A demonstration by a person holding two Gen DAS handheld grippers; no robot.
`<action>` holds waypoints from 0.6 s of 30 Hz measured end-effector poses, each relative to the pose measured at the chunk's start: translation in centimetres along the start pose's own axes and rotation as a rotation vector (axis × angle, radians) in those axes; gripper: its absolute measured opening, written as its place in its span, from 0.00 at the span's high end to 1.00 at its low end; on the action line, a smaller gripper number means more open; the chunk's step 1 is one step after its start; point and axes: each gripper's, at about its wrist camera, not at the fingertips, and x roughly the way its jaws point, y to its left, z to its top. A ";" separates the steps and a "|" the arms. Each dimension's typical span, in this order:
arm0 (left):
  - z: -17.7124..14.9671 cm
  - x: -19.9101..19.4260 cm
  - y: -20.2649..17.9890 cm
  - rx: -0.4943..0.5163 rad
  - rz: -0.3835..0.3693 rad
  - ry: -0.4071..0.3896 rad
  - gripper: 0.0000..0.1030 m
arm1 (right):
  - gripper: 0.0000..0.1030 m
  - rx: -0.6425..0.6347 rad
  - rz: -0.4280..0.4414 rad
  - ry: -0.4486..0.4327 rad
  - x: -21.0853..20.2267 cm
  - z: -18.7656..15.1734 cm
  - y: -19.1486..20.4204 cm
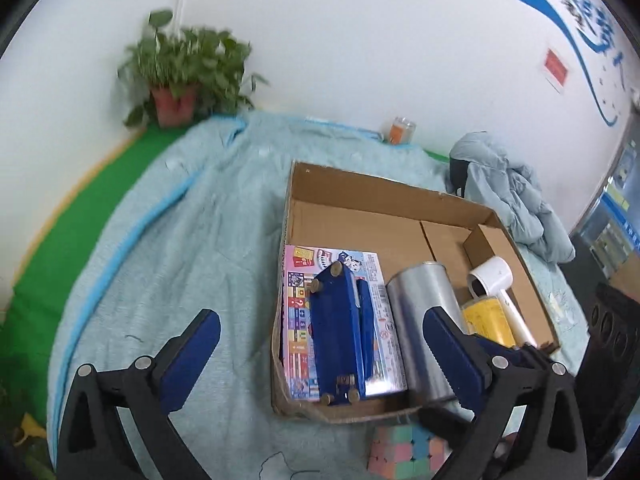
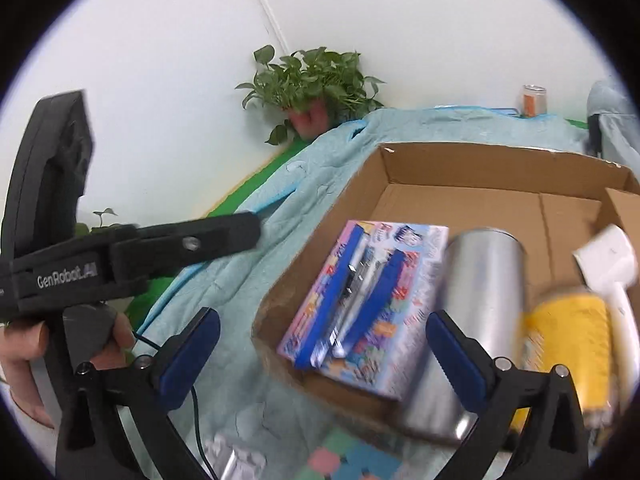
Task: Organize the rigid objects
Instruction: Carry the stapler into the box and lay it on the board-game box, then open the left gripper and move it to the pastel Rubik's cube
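Observation:
A cardboard box (image 1: 384, 196) (image 2: 472, 164) lies on the blue quilt. Inside it lie a colourful game box (image 1: 380, 320) (image 2: 404, 308), a blue stapler (image 1: 340, 332) (image 2: 344, 300) on top of it, a silver can (image 1: 424, 320) (image 2: 476, 304), a yellow can (image 1: 488, 320) (image 2: 568, 332) and a white handled device (image 1: 496, 284) (image 2: 612, 264). A pastel cube (image 1: 404, 452) (image 2: 344, 460) sits on the quilt in front of the box. My left gripper (image 1: 320, 360) is open and empty over the box's near-left corner. My right gripper (image 2: 324, 360) is open and empty over the same corner.
A potted plant (image 1: 176, 76) (image 2: 312, 84) stands in the far corner. A glass jar (image 1: 400, 130) (image 2: 534, 100) stands by the wall. A crumpled grey-blue jacket (image 1: 512, 196) lies right of the box. The left gripper's body (image 2: 120, 256) and the hand holding it fill the left of the right wrist view.

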 end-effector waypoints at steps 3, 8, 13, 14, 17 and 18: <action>-1.7 -1.5 -0.7 0.017 0.037 -0.037 0.01 | 0.00 0.020 -0.029 -0.022 -1.7 -1.3 -1.0; -4.6 -1.8 -1.3 -0.006 0.023 -0.026 0.01 | 0.00 0.007 -0.058 0.002 -2.5 -3.2 -1.5; -8.6 -1.4 -2.1 0.013 0.029 0.056 0.01 | 0.00 -0.021 -0.066 0.076 -2.0 -6.5 -1.8; -9.4 -1.2 -2.0 -0.004 0.009 0.073 0.01 | 0.00 -0.010 -0.074 0.097 -1.6 -7.1 -2.1; -11.4 0.2 -1.9 -0.056 -0.067 0.146 0.01 | 0.00 0.015 -0.066 0.187 -0.2 -9.1 -3.0; -11.9 1.0 -1.9 -0.075 -0.107 0.173 0.01 | 0.00 0.018 -0.062 0.216 0.3 -9.7 -3.1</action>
